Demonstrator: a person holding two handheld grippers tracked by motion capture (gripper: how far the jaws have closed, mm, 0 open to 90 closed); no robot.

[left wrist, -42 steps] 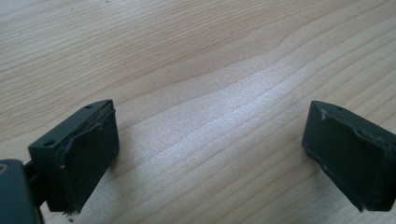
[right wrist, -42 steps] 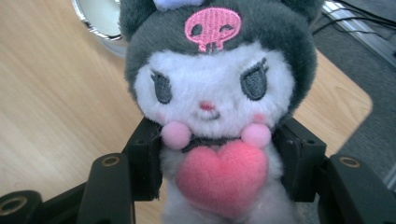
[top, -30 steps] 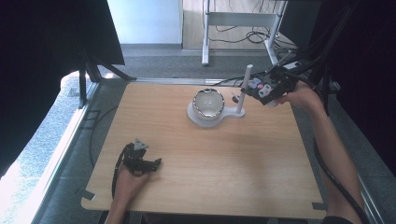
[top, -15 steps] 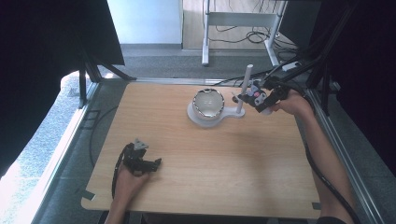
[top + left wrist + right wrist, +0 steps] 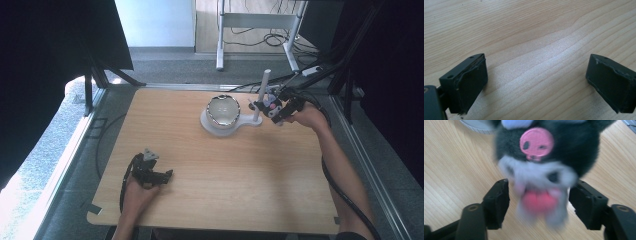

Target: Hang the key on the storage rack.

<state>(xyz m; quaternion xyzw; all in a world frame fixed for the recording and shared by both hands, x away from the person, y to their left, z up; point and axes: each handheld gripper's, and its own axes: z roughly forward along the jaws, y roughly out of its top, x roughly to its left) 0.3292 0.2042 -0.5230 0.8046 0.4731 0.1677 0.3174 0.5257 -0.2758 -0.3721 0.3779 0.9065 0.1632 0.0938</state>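
A small black plush toy (image 5: 539, 162) with a pink skull badge and a white face sits between the jaws of my right gripper (image 5: 539, 197). It looks blurred, while the jaws and the table are sharp. The jaws stand apart on either side of its lower body. From above, the right gripper (image 5: 268, 107) and the plush toy (image 5: 271, 104) are beside the white post (image 5: 262, 90) of a white stand (image 5: 247, 121). A shiny bowl (image 5: 223, 111) rests on that stand. My left gripper (image 5: 167, 175) lies on the table near the front left, open over bare wood (image 5: 536, 80).
The wooden table (image 5: 215, 175) ends at a metal rail on the left and another on the right. Cables trail from both grippers. A white frame (image 5: 255, 22) stands on the floor beyond the far edge.
My right gripper has moved left and down with the plush toy, from the back right corner to the stand's post. The left gripper has not moved.
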